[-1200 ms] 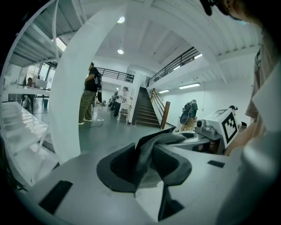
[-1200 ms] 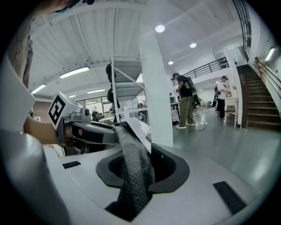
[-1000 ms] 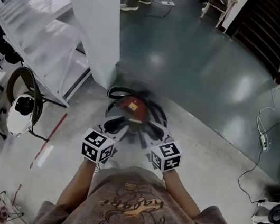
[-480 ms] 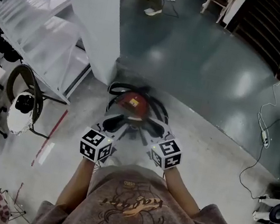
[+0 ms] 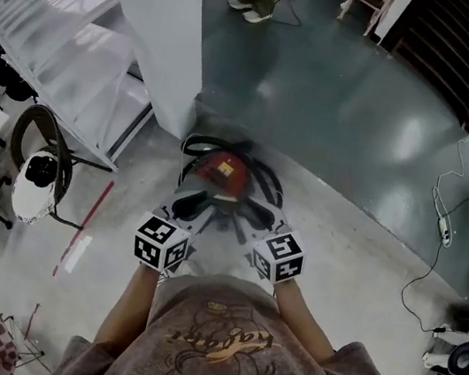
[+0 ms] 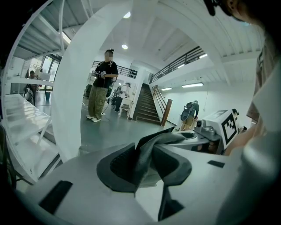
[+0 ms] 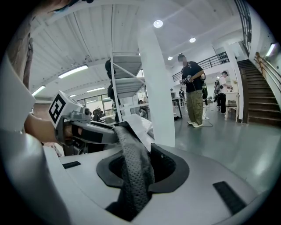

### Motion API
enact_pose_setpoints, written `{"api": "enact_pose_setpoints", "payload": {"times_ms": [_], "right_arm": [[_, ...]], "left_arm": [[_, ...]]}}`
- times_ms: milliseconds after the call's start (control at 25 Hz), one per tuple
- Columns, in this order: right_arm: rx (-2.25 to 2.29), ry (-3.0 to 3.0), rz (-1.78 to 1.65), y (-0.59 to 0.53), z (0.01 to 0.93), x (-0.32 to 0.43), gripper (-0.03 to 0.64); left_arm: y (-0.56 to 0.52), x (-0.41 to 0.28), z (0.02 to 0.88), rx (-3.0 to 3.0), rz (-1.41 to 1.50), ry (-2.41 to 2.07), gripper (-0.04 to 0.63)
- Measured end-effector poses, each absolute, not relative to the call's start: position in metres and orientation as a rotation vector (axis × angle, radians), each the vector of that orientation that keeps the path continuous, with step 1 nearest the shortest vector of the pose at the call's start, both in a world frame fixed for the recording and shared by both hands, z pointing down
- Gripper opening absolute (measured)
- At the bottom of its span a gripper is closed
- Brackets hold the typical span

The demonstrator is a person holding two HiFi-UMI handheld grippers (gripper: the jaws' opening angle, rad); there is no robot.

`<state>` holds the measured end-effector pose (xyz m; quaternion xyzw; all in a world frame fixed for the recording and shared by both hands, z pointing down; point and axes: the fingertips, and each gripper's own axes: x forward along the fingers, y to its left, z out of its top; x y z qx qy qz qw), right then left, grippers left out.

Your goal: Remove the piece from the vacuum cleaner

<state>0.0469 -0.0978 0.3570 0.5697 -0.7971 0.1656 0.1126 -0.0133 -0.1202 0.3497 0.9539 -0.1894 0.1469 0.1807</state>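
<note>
My left claw (image 6: 143, 163) and right claw (image 7: 139, 170) are each clamped partway shut on an end of the grey perforated fabric piece (image 7: 131, 154) strung between them by the round red-topped vacuum cleaner (image 5: 222, 172), so an uneven tug could slip or tear it

The pale speckled concrete floor (image 5: 362, 277) meets a glossy dark grey-green floor (image 5: 338, 111) farther off. At that seam stands a round red-topped vacuum cleaner (image 5: 223, 174) ringed by black hose, near the foot of a white square pillar (image 5: 165, 44). A thin red strip (image 5: 83, 232) lies on the pale part at the left. A white power strip (image 5: 442, 235) with thin cable lies at the right, and a person's pale shoes (image 5: 248, 9) stand on the dark part.
</note>
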Motion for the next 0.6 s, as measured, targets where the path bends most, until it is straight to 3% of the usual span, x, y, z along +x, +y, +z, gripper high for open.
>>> {"api": "enact_pose_setpoints", "payload": {"times_ms": [600], "right_arm": [[1.665,-2.333,0.499,-0.1035,0.3609,0.0459,0.089]], "left_arm": [[-0.1258,-0.0146,0.3535,2.678,0.421,-0.541,0.114]]}}
